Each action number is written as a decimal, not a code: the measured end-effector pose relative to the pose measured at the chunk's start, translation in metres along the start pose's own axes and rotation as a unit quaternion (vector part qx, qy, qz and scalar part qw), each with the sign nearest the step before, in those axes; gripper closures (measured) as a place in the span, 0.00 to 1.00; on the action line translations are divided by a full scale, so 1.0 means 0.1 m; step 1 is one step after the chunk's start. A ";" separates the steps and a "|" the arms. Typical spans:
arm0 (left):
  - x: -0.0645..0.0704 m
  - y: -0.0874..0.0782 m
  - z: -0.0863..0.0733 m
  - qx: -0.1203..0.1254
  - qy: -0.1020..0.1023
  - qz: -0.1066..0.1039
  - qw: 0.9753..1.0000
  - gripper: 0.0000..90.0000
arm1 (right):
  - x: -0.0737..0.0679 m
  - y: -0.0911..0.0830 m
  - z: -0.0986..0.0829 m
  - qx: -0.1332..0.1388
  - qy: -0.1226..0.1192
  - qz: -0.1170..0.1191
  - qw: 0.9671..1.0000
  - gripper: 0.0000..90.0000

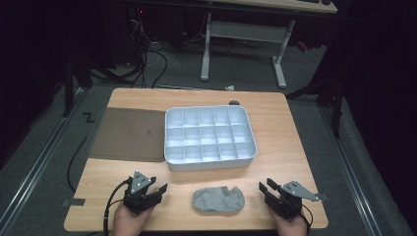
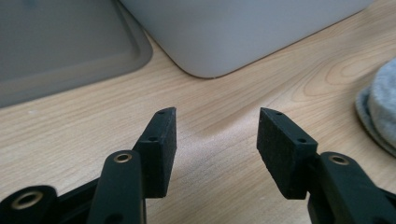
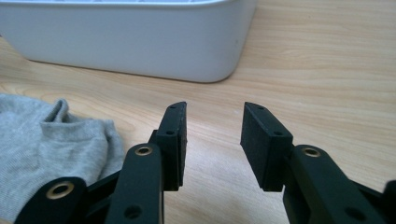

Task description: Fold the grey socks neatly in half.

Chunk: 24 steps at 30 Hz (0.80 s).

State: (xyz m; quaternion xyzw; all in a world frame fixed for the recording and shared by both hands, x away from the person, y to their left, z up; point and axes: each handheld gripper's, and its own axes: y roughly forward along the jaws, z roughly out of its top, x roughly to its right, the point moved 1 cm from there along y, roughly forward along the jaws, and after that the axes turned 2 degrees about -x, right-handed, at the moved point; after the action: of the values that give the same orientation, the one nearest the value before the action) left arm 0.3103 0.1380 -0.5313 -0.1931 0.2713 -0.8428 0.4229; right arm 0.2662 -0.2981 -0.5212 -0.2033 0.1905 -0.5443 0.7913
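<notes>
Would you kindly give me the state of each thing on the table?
Grey sock: lying crumpled, unheld.
White compartment box: open, compartments empty.
Translucent lid: off, flat beside the box.
Left gripper: open, empty.
Right gripper: open, empty.

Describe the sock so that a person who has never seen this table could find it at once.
On the wooden table stands a white divided tray. Just in front of the tray, near the table's front edge, lies the sock, between the left gripper and the right gripper. It is the only soft, grey, crumpled thing there.
</notes>
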 end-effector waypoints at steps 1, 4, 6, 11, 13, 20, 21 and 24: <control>0.01 0.01 0.00 -0.001 -0.001 -0.001 1.000 0.54 | 0.01 0.00 -0.01 -0.002 0.002 0.000 1.000 0.70; 0.03 0.03 0.00 -0.001 0.007 0.001 1.000 0.54 | 0.01 -0.01 -0.02 -0.003 0.001 -0.003 1.000 0.70; 0.04 0.03 0.00 -0.002 0.006 -0.004 1.000 0.54 | 0.00 -0.02 -0.04 -0.002 -0.003 -0.002 1.000 0.69; 0.03 0.01 0.00 0.004 0.004 -0.002 1.000 0.56 | -0.03 -0.02 -0.06 -0.003 -0.005 0.002 1.000 0.66; 0.03 0.01 0.00 0.004 0.004 -0.002 1.000 0.57 | -0.03 -0.02 -0.05 -0.002 -0.005 0.002 1.000 0.66; 0.06 -0.01 0.01 0.008 -0.001 -0.021 1.000 0.68 | -0.03 -0.03 -0.05 -0.005 0.004 0.012 1.000 0.68; 0.07 -0.01 0.01 0.007 -0.001 -0.026 1.000 0.70 | -0.04 -0.04 -0.05 -0.005 0.004 0.014 1.000 0.69; 0.12 0.00 0.03 0.001 0.001 -0.035 0.999 0.85 | -0.08 -0.07 -0.04 -0.004 -0.004 0.031 0.999 0.78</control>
State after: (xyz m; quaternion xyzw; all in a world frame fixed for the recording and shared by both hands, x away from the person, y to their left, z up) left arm 0.3050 0.1271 -0.5279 -0.2009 0.2641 -0.8575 0.3931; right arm 0.2564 -0.2935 -0.5203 -0.2033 0.1956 -0.5176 0.8078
